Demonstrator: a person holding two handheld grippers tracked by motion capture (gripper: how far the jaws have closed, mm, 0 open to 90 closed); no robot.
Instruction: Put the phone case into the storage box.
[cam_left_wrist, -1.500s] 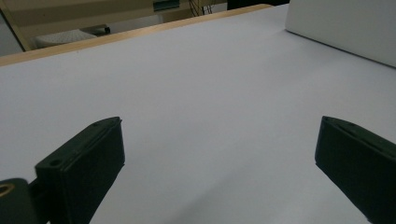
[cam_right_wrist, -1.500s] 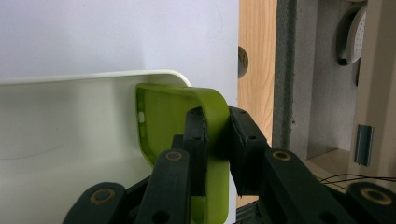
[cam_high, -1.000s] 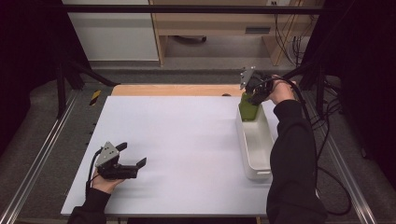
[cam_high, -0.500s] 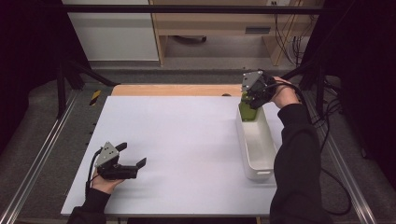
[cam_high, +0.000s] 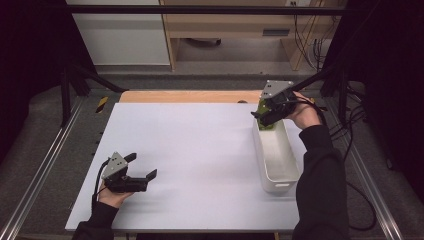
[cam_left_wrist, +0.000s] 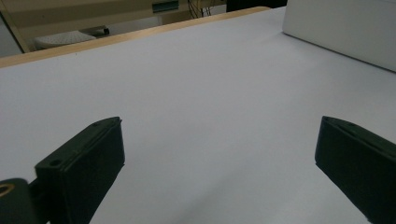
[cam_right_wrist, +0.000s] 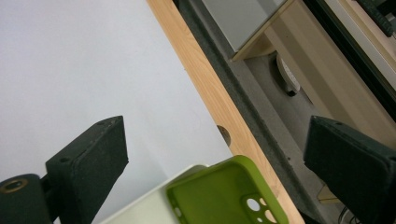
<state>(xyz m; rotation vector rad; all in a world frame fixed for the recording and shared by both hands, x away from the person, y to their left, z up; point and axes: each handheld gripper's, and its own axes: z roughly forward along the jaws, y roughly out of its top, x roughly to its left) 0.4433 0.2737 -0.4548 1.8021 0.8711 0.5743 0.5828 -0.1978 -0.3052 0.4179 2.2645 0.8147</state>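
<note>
From above, the right gripper (cam_high: 264, 116) hovers at the far end of the white bin (cam_high: 278, 165), which lies along the right side of the white table (cam_high: 200, 150); a strip of green, the phone case (cam_high: 265, 120), peeks out beneath it. The right gripper view makes the case plain: a green phone case (cam_right_wrist: 229, 196) with camera holes, leaning in the far end of the bin (cam_right_wrist: 149, 210), its top edge below and between the jaws, which have just been opening and stand spread, clear of it. The left gripper (cam_high: 142, 167) rests near the left front of the table, and the left gripper view shows its jaws wide apart over bare table (cam_left_wrist: 196, 93), with the bin's side (cam_left_wrist: 345, 28) far right.
</note>
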